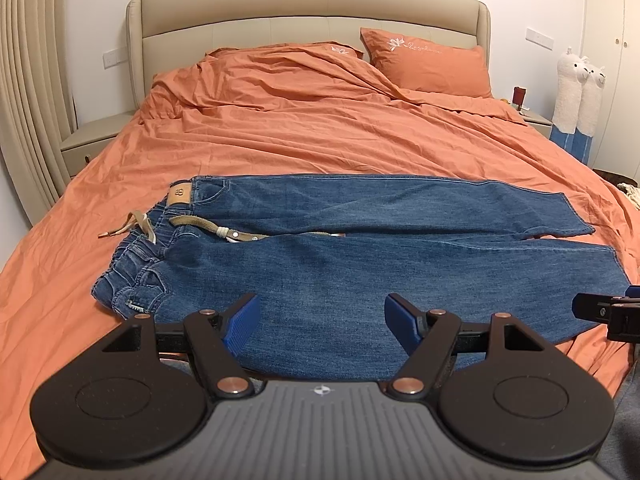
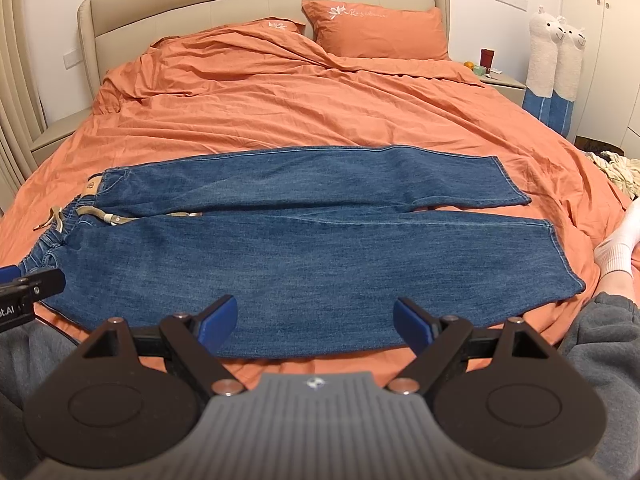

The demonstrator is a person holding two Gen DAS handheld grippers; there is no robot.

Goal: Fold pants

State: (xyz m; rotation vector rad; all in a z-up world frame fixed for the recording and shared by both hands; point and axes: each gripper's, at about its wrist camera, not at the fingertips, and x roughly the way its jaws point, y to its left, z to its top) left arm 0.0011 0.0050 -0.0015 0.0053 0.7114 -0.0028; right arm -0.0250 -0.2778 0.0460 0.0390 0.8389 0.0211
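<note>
Blue jeans point(image 1: 360, 248) lie flat across the orange bed, waistband to the left with a beige drawstring point(image 1: 208, 226), both legs running right, side by side. They also show in the right wrist view point(image 2: 304, 248). My left gripper point(image 1: 322, 320) is open and empty, hovering over the near leg close to the waist end. My right gripper point(image 2: 316, 320) is open and empty over the near edge of the near leg, toward the hems. Each gripper's tip shows at the edge of the other's view.
The bed point(image 1: 280, 136) has an orange rumpled duvet and pillows point(image 1: 428, 64) at the headboard. Nightstands stand on both sides. Alpaca plush toys point(image 2: 554, 60) stand at the right wall. The person's grey-clad legs and white sock point(image 2: 618, 240) lie at the right.
</note>
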